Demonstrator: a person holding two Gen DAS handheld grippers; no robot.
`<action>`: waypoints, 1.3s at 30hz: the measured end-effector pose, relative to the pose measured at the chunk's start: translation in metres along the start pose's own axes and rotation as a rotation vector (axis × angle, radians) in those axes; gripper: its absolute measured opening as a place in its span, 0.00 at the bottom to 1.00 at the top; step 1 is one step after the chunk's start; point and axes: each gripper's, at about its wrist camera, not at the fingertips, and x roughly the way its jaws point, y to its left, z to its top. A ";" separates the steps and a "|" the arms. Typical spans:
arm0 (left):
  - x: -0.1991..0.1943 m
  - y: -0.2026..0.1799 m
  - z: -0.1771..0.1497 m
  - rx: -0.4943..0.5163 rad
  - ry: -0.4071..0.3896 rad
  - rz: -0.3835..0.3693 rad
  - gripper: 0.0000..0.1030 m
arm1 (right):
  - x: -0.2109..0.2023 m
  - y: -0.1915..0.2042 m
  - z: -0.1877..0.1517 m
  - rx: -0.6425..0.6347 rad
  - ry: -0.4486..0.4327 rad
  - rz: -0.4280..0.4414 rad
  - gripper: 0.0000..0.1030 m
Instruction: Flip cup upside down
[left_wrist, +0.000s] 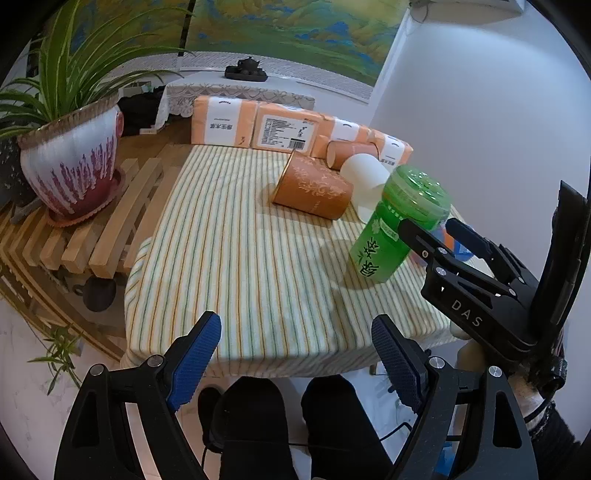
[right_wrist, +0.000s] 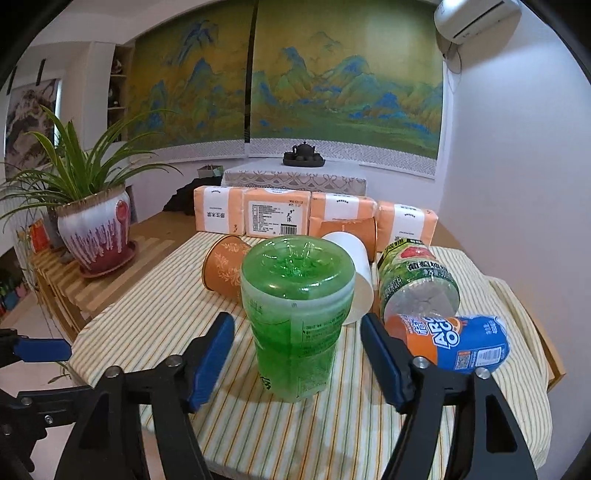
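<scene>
The green cup (right_wrist: 297, 317) stands on the striped tabletop (right_wrist: 155, 325) with its moulded base up and its mouth down on the cloth, so to my eye the flip is already made. My right gripper (right_wrist: 297, 350) has its fingers (right_wrist: 212, 354) spread wide on either side of the green cup, touching neither wall; I judge this an open straddle that lets the cup stand on its own before I draw clear.

Just behind the green cup lie an orange paper cup (right_wrist: 225, 266) and a white paper cup (right_wrist: 351, 266), both on their sides. To the cup's right lie a clear bottle with a green label (right_wrist: 417, 284) and an orange-and-blue bottle (right_wrist: 454, 343), close enough that a careless retreat could knock them. Tissue packs (right_wrist: 273, 214) line the far edge behind the cup.

My left gripper (left_wrist: 295, 354) hangs at the tabletop's near edge, well apart from the green cup (left_wrist: 399, 225), fingers (left_wrist: 195, 358) apart and holding nothing, kept out of the way.
</scene>
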 end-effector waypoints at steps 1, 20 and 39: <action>-0.001 -0.001 0.000 0.004 -0.004 0.002 0.84 | -0.001 -0.001 0.000 0.003 0.001 -0.003 0.72; -0.009 -0.045 0.004 0.117 -0.220 0.112 0.91 | -0.064 -0.026 -0.012 0.105 -0.005 -0.071 0.77; -0.053 -0.065 -0.003 0.149 -0.461 0.247 0.99 | -0.108 -0.026 -0.011 0.116 -0.127 -0.151 0.91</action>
